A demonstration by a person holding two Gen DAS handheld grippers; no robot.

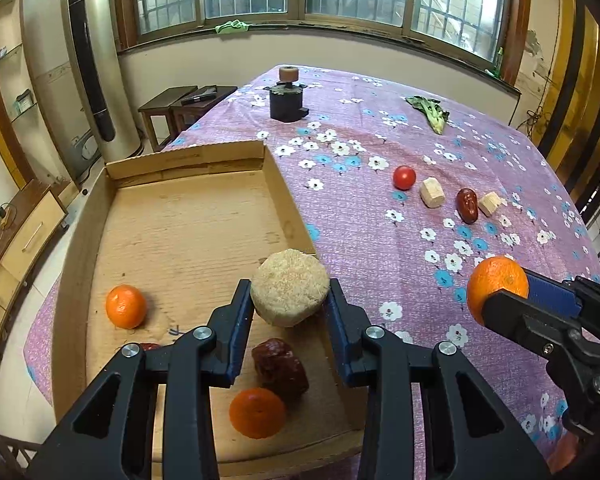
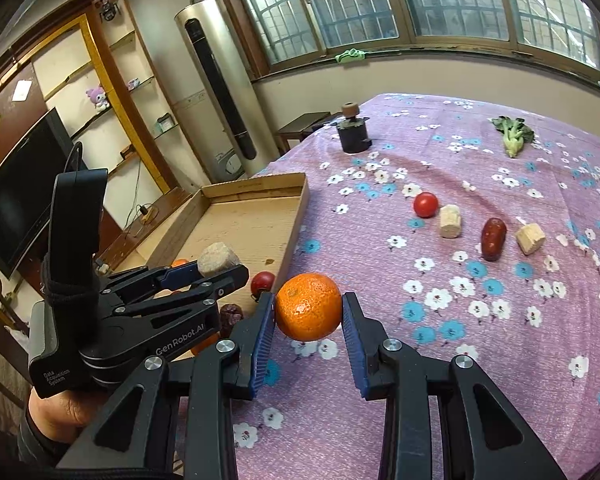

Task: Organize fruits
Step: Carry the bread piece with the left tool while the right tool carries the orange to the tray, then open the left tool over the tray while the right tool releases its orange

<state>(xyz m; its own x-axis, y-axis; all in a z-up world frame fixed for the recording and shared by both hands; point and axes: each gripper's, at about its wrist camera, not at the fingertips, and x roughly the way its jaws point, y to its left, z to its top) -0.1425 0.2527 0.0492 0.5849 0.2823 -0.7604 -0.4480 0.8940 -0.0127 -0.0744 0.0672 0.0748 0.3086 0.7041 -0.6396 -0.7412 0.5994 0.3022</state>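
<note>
Fruits go into the cardboard tray [image 1: 100, 216]: left gripper [image 1: 290, 300] clamps a beige chunk [image 1: 288, 292] above it; right gripper [image 2: 308, 316] clamps a mandarin [image 2: 308, 306] beside it. Next, release both inside.

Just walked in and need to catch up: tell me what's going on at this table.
A person is sorting fruit with two handheld grippers. The left gripper holds a pale, rough round chunk over the shallow cardboard tray, which already contains two small orange mandarins and a dark red wrinkled date. The right gripper holds another orange mandarin above the purple floral tablecloth. A red cherry tomato still waits on the cloth.
</note>
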